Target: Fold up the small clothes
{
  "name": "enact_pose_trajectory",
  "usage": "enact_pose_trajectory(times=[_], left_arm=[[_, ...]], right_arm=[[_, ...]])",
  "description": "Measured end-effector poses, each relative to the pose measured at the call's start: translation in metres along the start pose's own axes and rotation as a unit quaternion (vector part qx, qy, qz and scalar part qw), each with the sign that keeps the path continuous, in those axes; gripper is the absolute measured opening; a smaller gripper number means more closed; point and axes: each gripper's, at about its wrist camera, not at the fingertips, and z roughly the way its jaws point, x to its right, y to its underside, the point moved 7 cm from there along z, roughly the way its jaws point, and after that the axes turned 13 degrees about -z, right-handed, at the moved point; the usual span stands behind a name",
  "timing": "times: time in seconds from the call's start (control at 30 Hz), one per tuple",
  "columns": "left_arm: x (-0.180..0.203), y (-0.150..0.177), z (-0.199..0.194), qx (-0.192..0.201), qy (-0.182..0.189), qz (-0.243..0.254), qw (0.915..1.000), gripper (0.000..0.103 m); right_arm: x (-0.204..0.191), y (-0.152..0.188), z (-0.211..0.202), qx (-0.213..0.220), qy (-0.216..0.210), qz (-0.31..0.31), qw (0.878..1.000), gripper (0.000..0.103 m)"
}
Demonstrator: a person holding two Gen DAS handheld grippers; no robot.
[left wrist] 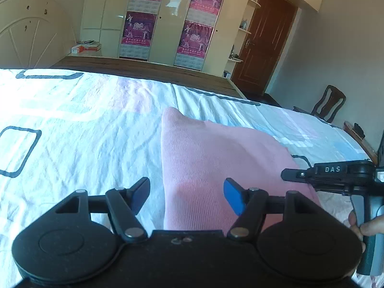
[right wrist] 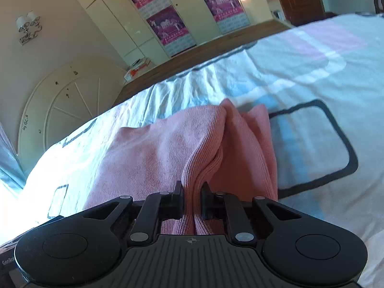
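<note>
Your left gripper [left wrist: 186, 195] hangs wide open, nearest the lens, straddling the left edge of the pink ribbed-knit garment [left wrist: 216, 158], which lies on the patterned bedsheet [left wrist: 72, 120]. Further right, your right gripper [right wrist: 192, 200] is clamped narrow on a bunched ridge of that knit. It looks soft, light and stretchy, so it will likely sag and slip; take hold at a corner of its edge, through both layers.

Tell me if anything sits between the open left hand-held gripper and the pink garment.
Nothing visible does. The left hand-held gripper is open right over the pink garment, whose left edge lies between its fingers. The right hand-held gripper already pinches a fold.
</note>
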Motion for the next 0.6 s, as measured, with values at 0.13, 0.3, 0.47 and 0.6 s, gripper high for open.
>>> enact_pose_trajectory(times=[0.13,0.3,0.47,0.6], left_arm=[[0.014,-0.001,0.006,0.000,0.021,0.008,0.9997,0.066],[0.026,0.024,0.012,-0.025,0.043,0.011,0.9987,0.069],[0.026,0.039,0.022,-0.037,0.012,0.043,0.9983,0.074],[0.018,0.023,0.019,-0.048,0.024,0.009,0.9985,0.073]], right_arm=[[0.002,-0.013,-0.028,0.043,0.028,-0.022,0.998,0.012],[0.022,-0.001,-0.043,0.041,0.070,-0.022,0.996,0.012],[0.036,0.016,-0.026,-0.008,0.054,0.010,0.998,0.012],[0.037,0.001,-0.036,0.014,0.044,0.018,0.999,0.032]])
